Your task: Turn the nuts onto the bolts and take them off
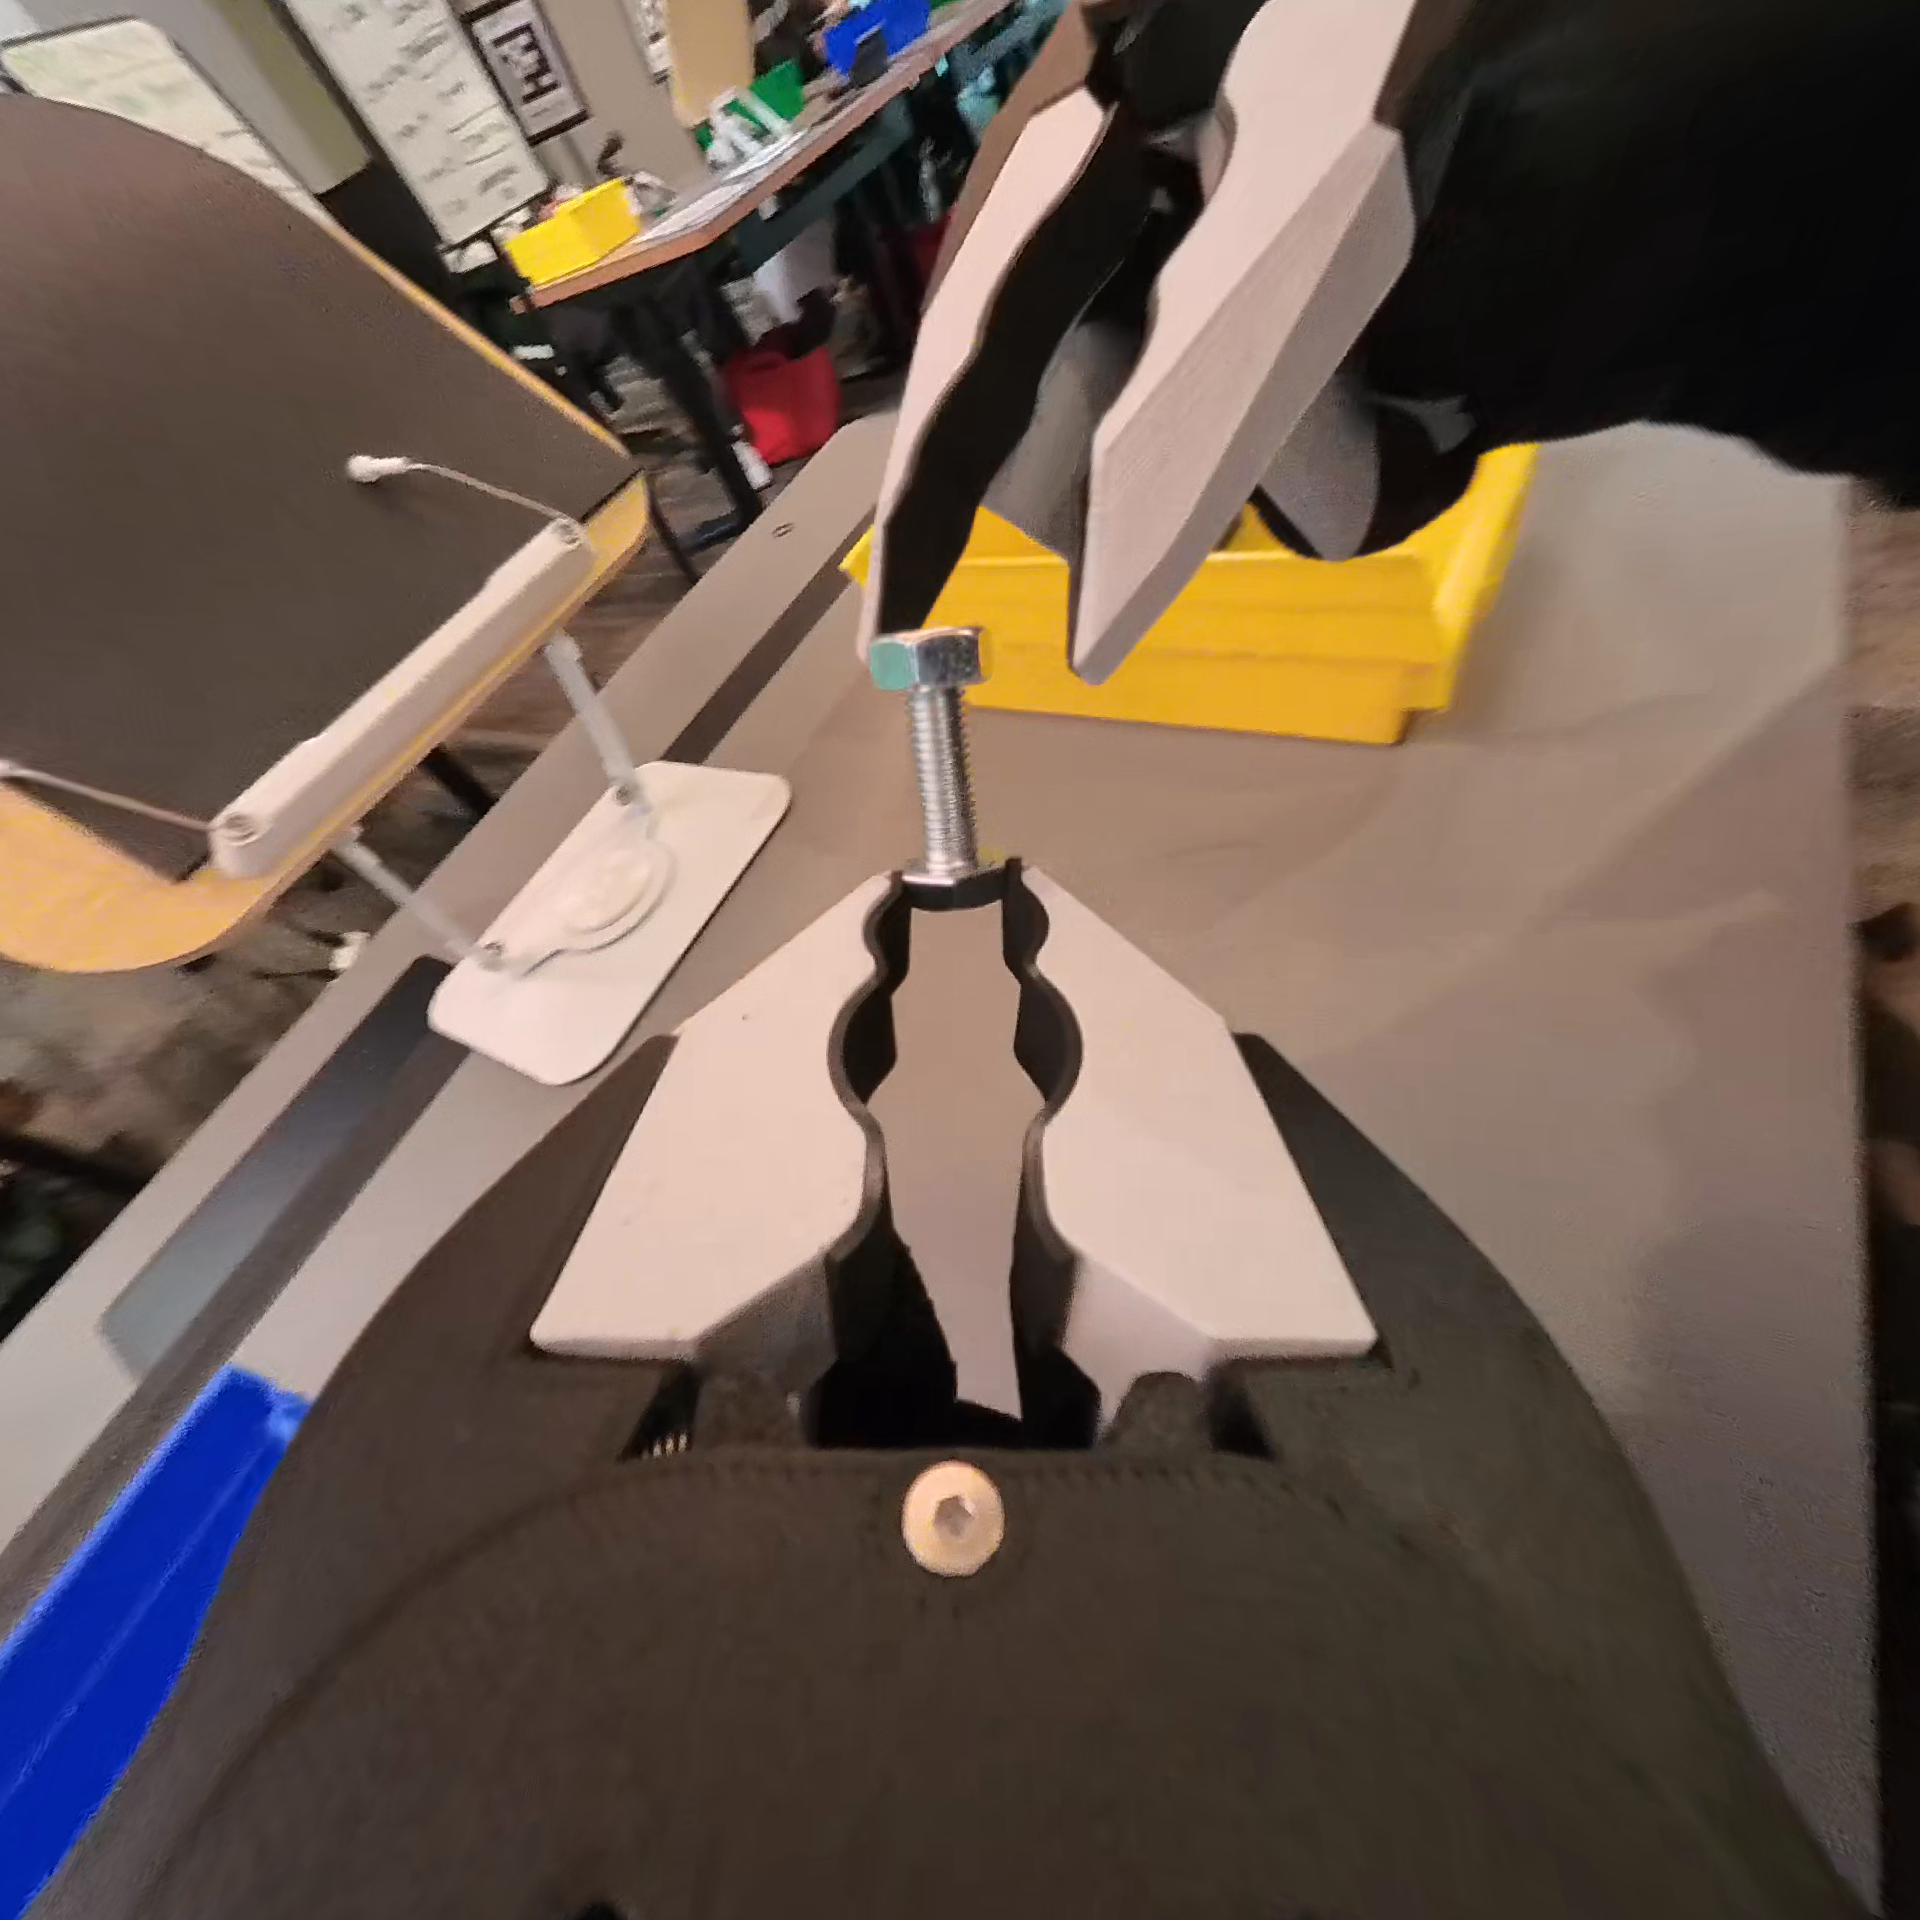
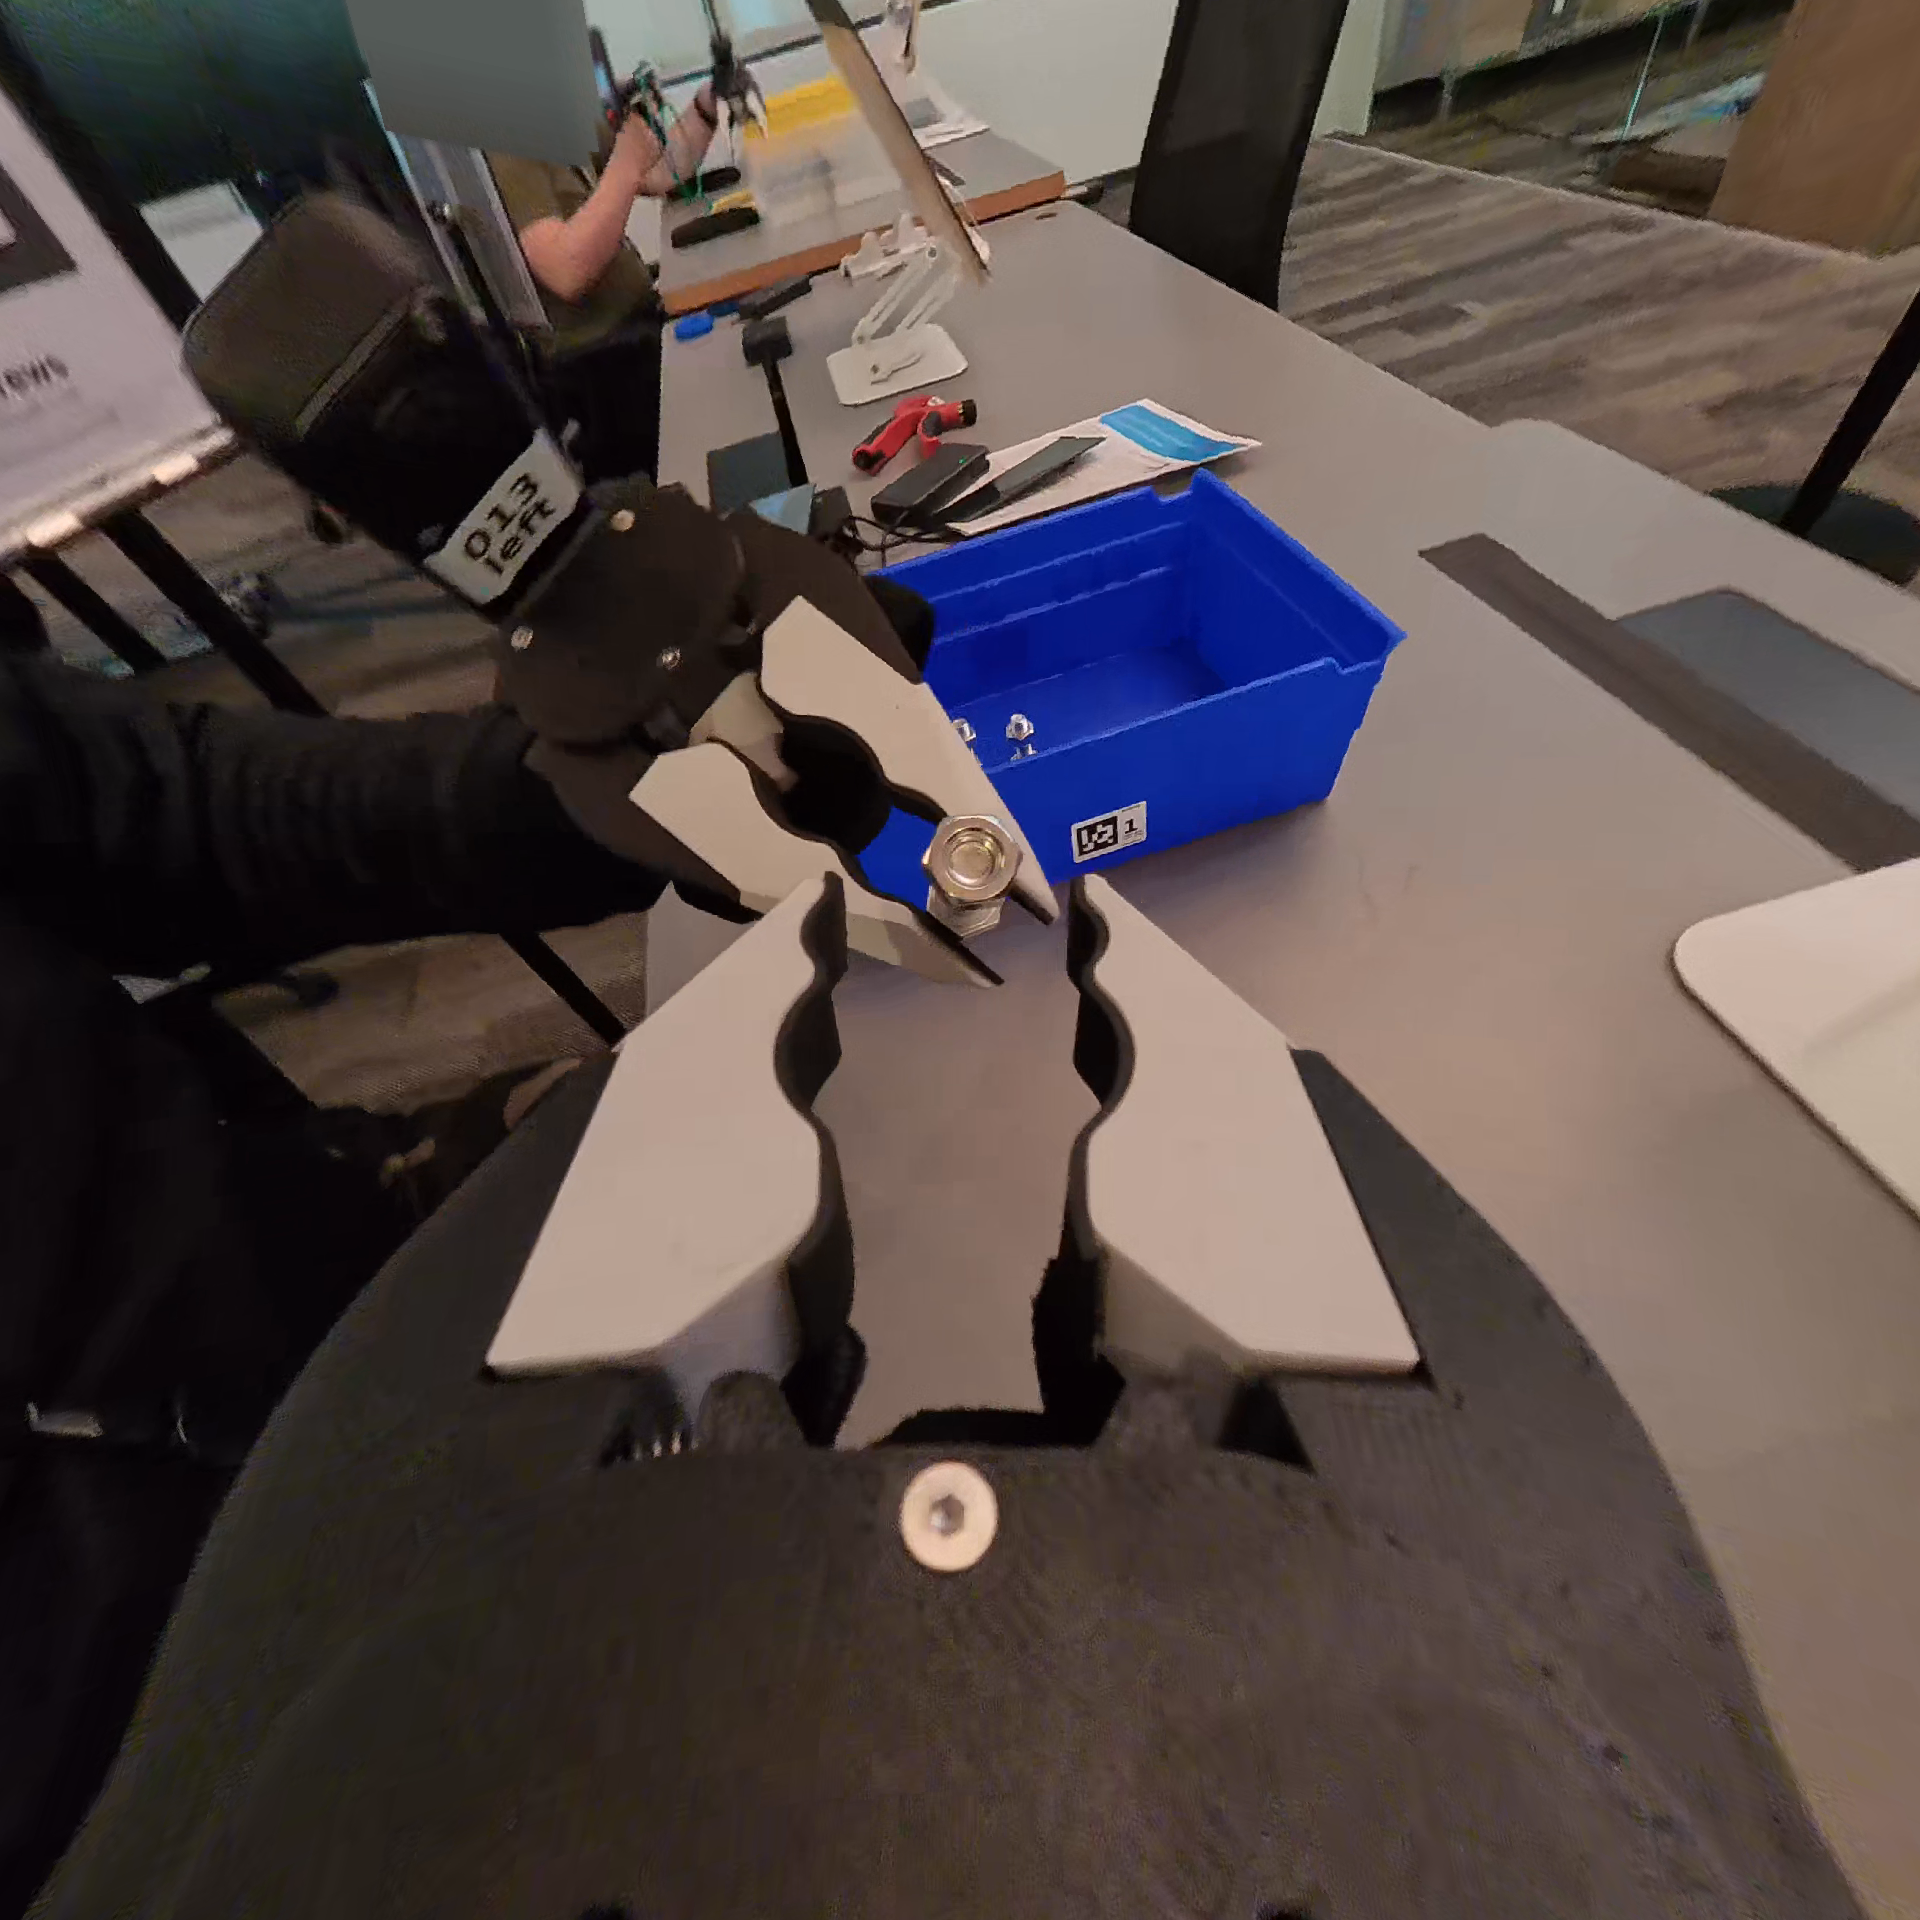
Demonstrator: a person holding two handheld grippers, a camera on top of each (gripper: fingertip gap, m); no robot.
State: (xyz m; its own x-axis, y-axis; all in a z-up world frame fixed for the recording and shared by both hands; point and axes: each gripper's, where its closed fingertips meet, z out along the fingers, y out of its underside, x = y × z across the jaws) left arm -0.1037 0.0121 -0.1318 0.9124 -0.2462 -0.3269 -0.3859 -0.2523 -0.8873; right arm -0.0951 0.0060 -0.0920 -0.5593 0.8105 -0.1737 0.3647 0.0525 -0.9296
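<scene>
Grey table (image 2: 1351, 987): left tongs (image 1: 956, 883) pinch the nut (image 1: 951, 891) under a bolt (image 1: 938, 758); right tongs (image 2: 951, 914) gape; only the right view shows a blue bin (image 2: 1195, 748).

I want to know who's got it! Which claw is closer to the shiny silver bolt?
Left. The left claw is shut on the dark nut threaded on the shiny silver bolt. The right claw is open just above the bolt's head, one finger about touching it.

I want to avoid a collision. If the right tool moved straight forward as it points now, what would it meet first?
Probably the hexagonal head of the silver steel bolt, standing between the right tool's open tips. Depth is uncertain.
</scene>
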